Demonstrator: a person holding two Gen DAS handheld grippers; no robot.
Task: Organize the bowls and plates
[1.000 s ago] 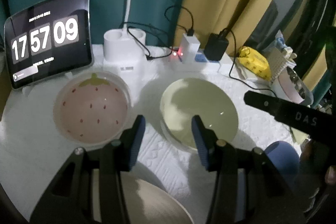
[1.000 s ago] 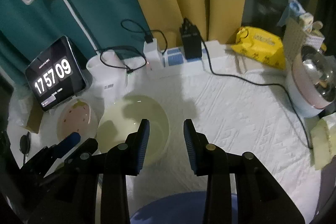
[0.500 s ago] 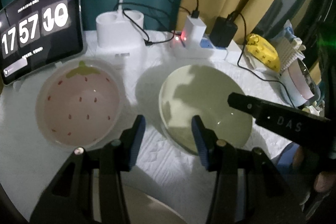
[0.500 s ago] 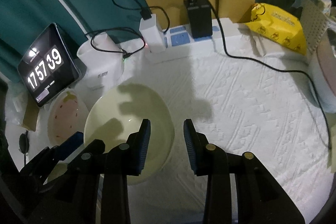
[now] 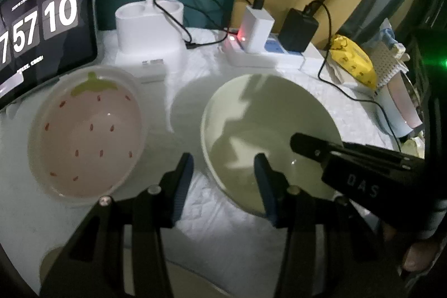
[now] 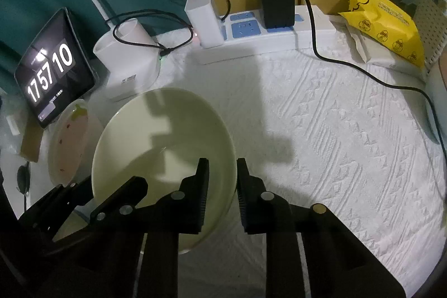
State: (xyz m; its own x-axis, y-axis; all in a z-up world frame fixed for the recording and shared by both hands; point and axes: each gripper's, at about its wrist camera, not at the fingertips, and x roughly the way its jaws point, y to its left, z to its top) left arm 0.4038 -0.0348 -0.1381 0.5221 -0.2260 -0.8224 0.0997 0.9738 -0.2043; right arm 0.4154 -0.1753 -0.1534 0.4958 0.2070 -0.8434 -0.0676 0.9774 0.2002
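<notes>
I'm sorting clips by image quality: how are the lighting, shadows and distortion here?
Left wrist view: dim, edges bent by the fisheye, hard shadows across the pale green bowl, green flare at right. Right wrist view: sharper, gripper shadow on the white cloth, bright clock screen.

**Colours and patterns on your table**

You have a pale green bowl (image 6: 163,130), plain inside. Beside it sits a pink bowl (image 5: 83,136) with red seed flecks and a green leaf cap, like a strawberry. The tablecloth (image 6: 335,144) is white with a raised geometric weave. The wipes pack (image 6: 382,24) is yellow with duck prints. Your grippers' frames are black, the left one's pads (image 5: 184,180) blue.
</notes>
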